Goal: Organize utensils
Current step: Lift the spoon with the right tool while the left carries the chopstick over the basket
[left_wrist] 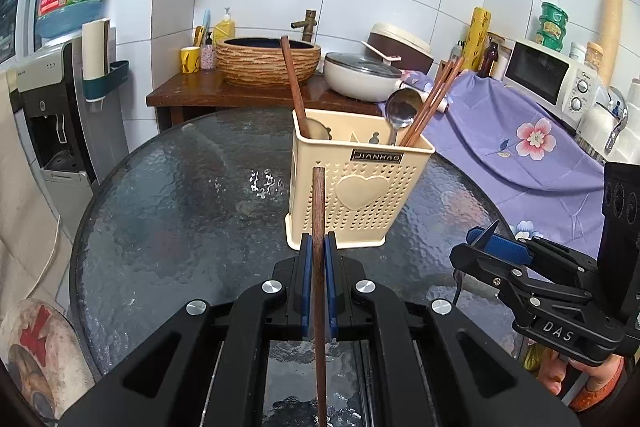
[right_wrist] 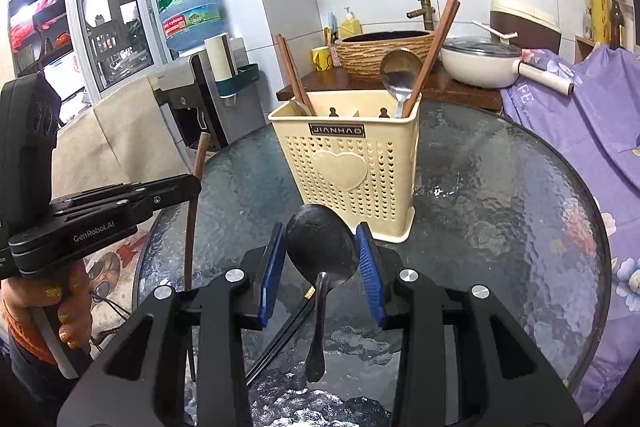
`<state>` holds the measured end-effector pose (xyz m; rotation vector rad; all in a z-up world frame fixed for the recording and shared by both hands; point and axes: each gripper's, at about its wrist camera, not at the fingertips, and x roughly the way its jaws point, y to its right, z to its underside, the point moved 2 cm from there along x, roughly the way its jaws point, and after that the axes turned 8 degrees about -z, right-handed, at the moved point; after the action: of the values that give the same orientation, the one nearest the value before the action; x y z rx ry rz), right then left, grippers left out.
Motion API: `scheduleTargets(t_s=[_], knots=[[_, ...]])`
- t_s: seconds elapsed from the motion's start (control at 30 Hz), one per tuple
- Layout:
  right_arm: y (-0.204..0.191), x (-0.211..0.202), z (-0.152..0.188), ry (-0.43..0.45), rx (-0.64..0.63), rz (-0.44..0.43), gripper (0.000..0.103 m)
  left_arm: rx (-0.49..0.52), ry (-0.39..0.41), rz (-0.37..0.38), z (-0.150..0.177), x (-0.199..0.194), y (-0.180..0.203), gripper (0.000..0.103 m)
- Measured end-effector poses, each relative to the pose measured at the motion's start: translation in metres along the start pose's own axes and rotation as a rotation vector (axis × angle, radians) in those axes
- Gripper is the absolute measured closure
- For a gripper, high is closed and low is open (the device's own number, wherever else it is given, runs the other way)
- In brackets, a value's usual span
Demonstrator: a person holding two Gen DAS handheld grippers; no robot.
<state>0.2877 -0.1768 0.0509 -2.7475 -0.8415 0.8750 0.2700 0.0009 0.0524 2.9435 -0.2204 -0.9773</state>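
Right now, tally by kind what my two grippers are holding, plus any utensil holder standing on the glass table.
Wooden chopstick, clamped in the left gripper: 1
Metal spoon, gripped by its bowl in the right gripper: 1
Cream utensil holder: 1
Total: 3

the counter (left_wrist: pixel 168 211) is dark glass with a rough, rippled, glossy surface. the holder (left_wrist: pixel 360 195) is cream plastic, matt, full of small holes. the chopstick (left_wrist: pixel 319 227) in the left tool (left_wrist: pixel 319 247) is brown wood, smooth. the spoon (right_wrist: pixel 322 247) in the right tool (right_wrist: pixel 322 247) is shiny metal. both tools are matt black plastic with blue ribbed pads (right_wrist: pixel 370 267).
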Motion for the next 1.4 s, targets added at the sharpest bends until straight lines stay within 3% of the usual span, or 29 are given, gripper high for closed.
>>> scheduleTargets(t_s=[0.57,0.8,1.13,1.27,1.4], knots=[[-0.014,-0.013,-0.036,0.051,-0.062,-0.028,0.066,0.014,0.076,0.028,-0.035,-0.028,0.0,0.097],[-0.019,-0.022,-0.089,0.127,-0.103,-0.022,0.066,0.007,0.129,0.052,-0.083,-0.043,0.0,0.097],[-0.015,-0.025,-0.188,0.254,-0.121,0.037,0.066,-0.033,0.253,0.042,-0.192,-0.066,0.013,0.097],[-0.008,-0.01,-0.199,0.281,-0.141,0.081,0.066,-0.043,0.255,0.008,-0.207,-0.048,0.02,0.097],[0.004,0.019,-0.183,0.268,-0.144,0.113,0.066,-0.043,0.245,-0.051,-0.198,-0.018,0.022,0.097]])
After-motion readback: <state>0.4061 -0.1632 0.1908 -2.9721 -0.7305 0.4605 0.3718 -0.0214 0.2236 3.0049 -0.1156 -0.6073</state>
